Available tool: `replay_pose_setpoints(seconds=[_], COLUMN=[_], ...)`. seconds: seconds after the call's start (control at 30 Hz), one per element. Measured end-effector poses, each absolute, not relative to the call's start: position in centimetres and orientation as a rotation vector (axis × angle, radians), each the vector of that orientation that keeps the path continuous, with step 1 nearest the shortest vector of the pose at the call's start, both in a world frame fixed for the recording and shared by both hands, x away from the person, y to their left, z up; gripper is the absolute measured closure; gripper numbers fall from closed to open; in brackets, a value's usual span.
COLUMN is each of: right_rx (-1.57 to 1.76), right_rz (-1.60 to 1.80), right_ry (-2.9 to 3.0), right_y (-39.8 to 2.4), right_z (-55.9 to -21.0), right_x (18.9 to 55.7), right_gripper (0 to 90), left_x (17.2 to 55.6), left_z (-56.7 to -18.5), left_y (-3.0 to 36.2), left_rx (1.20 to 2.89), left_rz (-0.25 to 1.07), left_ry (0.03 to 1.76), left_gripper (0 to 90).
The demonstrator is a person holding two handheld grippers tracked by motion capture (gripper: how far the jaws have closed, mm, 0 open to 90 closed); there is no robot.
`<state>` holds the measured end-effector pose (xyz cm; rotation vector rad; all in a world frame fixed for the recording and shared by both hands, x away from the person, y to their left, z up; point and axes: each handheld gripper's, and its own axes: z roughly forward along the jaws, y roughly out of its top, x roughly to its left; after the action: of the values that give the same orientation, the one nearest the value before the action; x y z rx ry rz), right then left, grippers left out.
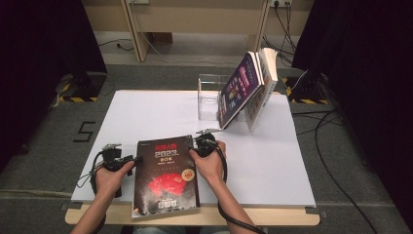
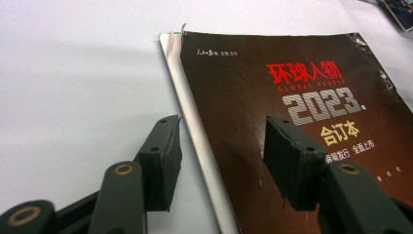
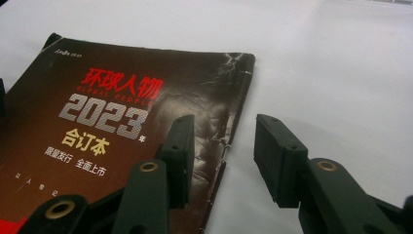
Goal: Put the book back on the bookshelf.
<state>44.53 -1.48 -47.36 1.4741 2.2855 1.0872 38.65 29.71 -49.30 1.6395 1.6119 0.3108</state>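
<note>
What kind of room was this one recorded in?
Probably a lab or studio recording bay: black curtains flank a white-covered table, cables trail over grey carpet, and hazard-striped tape marks the floor.

So the book [image 1: 165, 175] lay flat on the table [image 1: 272, 165], at the near edge, slightly left of centre. Left gripper [image 1: 127, 159] sat at its left edge, right gripper [image 1: 200, 141] at its right. Behind, far right, a clear stand [image 1: 209, 97] had two books [image 1: 249, 87] leaning in it.
</note>
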Motion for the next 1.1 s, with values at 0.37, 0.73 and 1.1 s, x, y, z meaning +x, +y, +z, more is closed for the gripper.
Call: replay_pose_setpoints(seconds=[0.37,0.73,1.1], right_rx=[1.504,1.481,1.511], right_rz=[1.072,1.067,1.060], right_ry=[2.323,2.327,2.299], right_y=[-0.7,-0.2,-0.3], right_z=[-48.3,-48.5,-48.6], right_x=[44.5,44.4,44.3], right_gripper=[60.7,60.2,70.0], left_x=[38.8,39.0,39.3], left_z=[-49.3,-49.3,-49.2], left_y=[29.5,29.5,29.9], left_rx=[1.636,1.626,1.602], left_rz=[0.289,0.273,0.236], left_ry=[1.607,1.623,1.661], left_gripper=[50.2,51.5,58.9])
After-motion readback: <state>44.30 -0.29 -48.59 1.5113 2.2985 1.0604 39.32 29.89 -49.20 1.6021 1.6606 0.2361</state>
